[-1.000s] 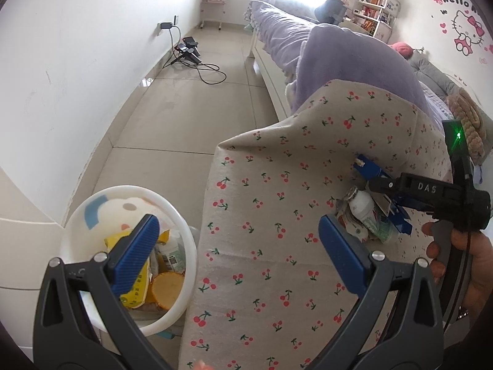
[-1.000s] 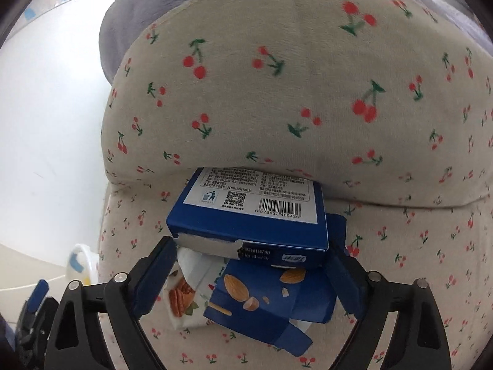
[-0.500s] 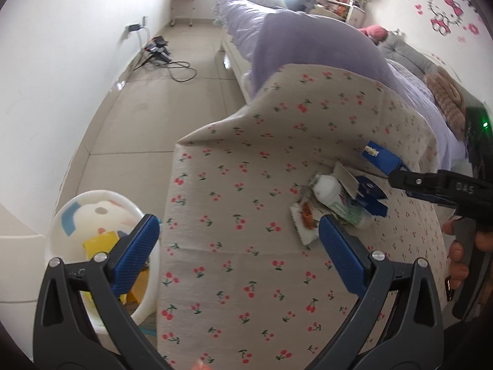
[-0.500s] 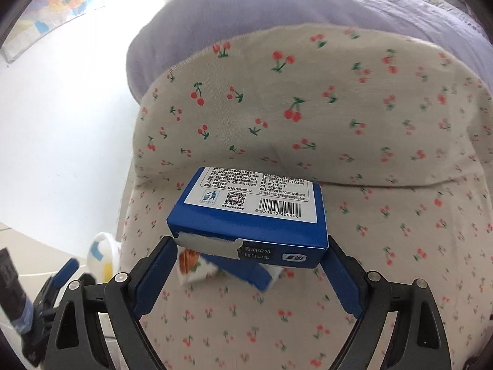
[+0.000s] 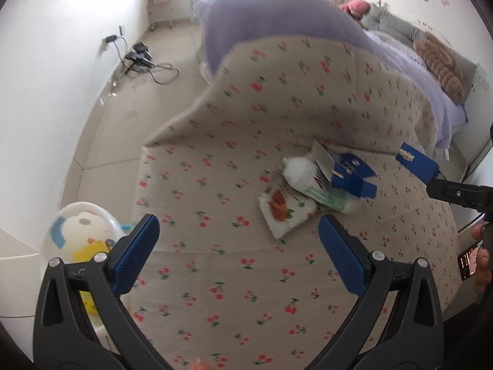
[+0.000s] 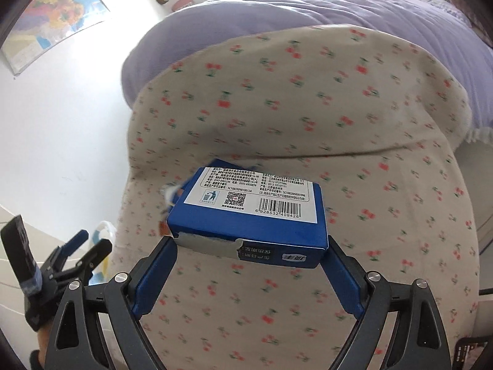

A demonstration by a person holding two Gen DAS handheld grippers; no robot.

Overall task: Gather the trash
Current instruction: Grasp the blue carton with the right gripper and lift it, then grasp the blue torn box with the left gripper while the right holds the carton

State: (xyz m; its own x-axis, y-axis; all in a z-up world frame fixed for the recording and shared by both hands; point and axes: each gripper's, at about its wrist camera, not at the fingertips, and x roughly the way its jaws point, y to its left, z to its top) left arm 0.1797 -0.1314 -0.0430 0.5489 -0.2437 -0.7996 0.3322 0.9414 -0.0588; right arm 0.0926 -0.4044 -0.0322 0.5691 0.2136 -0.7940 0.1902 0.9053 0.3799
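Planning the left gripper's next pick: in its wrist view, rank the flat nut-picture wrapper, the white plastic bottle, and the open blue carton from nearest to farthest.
From the left gripper:
1. Flat white wrapper with nut picture, just ahead, by the right finger.
2. White plastic bottle with green label, lying behind the wrapper.
3. Open blue cardboard carton, farthest, resting against the bottle's far side.

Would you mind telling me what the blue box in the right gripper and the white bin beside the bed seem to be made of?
Blue box: apparently printed cardboard, slightly glossy; a torn flap edge shows pale grey board. White bin: likely smooth moulded plastic, with a thin translucent-looking rim and a printed cartoon face.
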